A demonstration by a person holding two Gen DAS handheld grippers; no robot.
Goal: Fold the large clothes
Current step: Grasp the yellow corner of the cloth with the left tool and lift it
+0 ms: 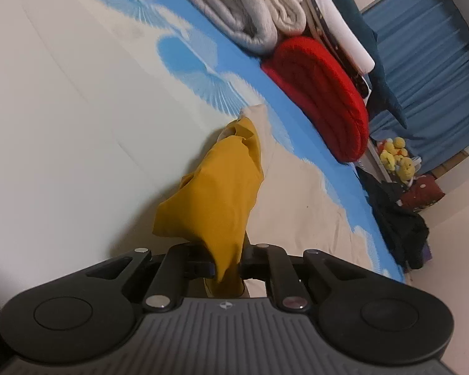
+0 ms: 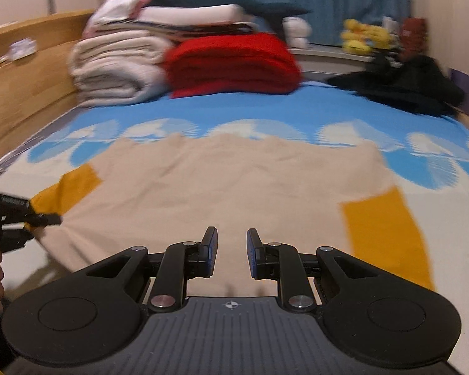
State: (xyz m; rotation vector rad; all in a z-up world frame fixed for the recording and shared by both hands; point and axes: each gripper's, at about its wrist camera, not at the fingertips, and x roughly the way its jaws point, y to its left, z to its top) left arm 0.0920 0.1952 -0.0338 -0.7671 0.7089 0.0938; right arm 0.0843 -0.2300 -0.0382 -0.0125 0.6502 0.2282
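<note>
A garment (image 2: pixel 228 175) lies spread on the bed (image 2: pixel 265 109) ahead of the right hand-held gripper (image 2: pixel 232 251). Its left sleeve (image 2: pixel 68 190) sits in the left hand-held gripper (image 2: pixel 31 218). Folded blankets (image 2: pixel 178 62) are stacked beyond; dark clothes (image 2: pixel 403 84) lie far right.

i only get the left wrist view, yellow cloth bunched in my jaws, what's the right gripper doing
Observer: The right gripper is open with nothing between its jaws, hovering over the beige body of the garment.
Operator: is the other sleeve folded yet
Observer: No, the other yellow sleeve lies flat on the bed, to the right of the right gripper.
Operator: and my grip from outside?
Observer: The left gripper pinches the left yellow sleeve at its end.
</note>
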